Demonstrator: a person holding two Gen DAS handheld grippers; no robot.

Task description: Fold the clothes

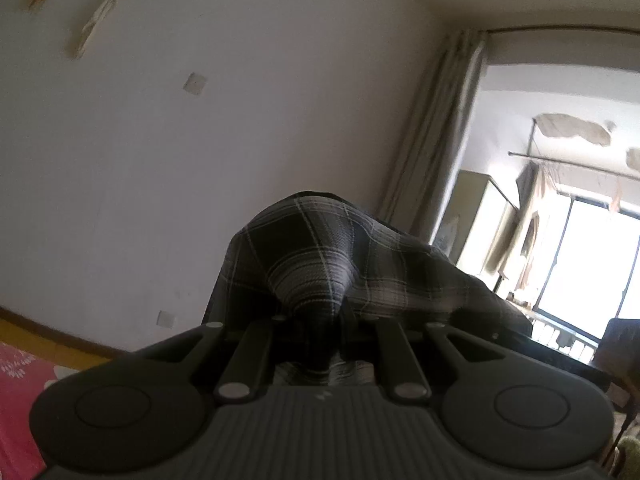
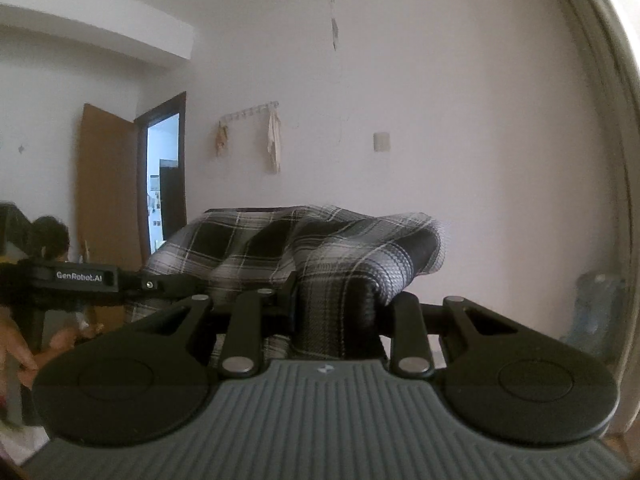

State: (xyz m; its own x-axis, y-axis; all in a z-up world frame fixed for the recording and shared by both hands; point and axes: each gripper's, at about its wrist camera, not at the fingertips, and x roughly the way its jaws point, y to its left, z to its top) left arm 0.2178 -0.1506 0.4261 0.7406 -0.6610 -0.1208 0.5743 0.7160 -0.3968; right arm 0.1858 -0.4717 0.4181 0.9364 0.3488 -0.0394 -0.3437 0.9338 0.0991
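Observation:
A black, grey and white plaid garment [image 1: 312,264] is bunched over my left gripper [image 1: 320,320], which is shut on a fold of it. The fabric hides the fingertips. In the right wrist view the same plaid garment [image 2: 320,248] drapes over my right gripper [image 2: 332,312], which is shut on a thick fold of cloth. Both grippers are held high and point about level toward a white wall. The left gripper [image 2: 132,284] shows at the left of the right wrist view, with the garment stretched between the two. A hand [image 2: 16,356] holds its handle.
A pink patterned surface [image 1: 20,380] lies at the lower left. Curtains [image 1: 436,152] frame an opening to a bright balcony with hanging laundry [image 1: 532,220]. A wooden door [image 2: 108,192] stands open beside a doorway. Wall hooks [image 2: 248,114] carry cloths. A water jug [image 2: 596,312] sits at the right.

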